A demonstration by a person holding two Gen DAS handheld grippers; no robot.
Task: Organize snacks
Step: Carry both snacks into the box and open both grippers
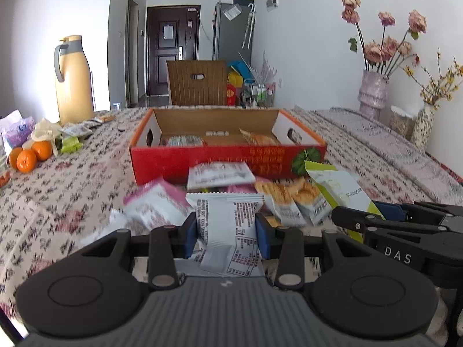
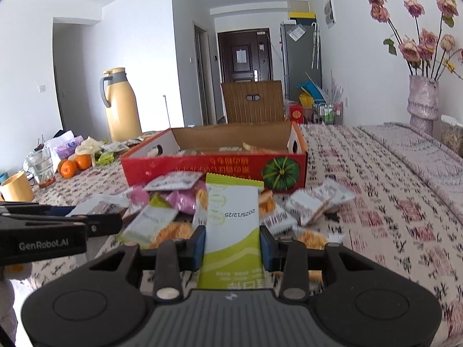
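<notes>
Left wrist view: left claw [image 1: 226, 232] clamps a white packet [image 1: 228, 217] above the snack pile [image 1: 283, 193], slippery film risking slippage; right wrist view: right claw [image 2: 233, 244] pinches a green packet [image 2: 231, 217] short of the red box [image 2: 214, 170].

One red cardboard box [image 1: 225, 159] sits mid-frame on the patterned surface [image 1: 72, 179], holding at least three snack packets, the exact number hidden by its wall. One white printed packet [image 1: 228, 222] and one green-and-white packet [image 2: 231, 217] stand apart from the loose pile of snack packets [image 2: 289, 211] below the box; roughly a dozen lie there, too overlapped and blurred for a firm count. Three oranges [image 1: 27, 156] cluster at the left edge. One yellow thermos jug [image 1: 73, 81] rises upper left. Two vases [image 1: 373, 92] of dried flowers stand at right. Two grippers are in frame, the left gripper [image 1: 227, 232] and the right gripper [image 2: 231, 243].
</notes>
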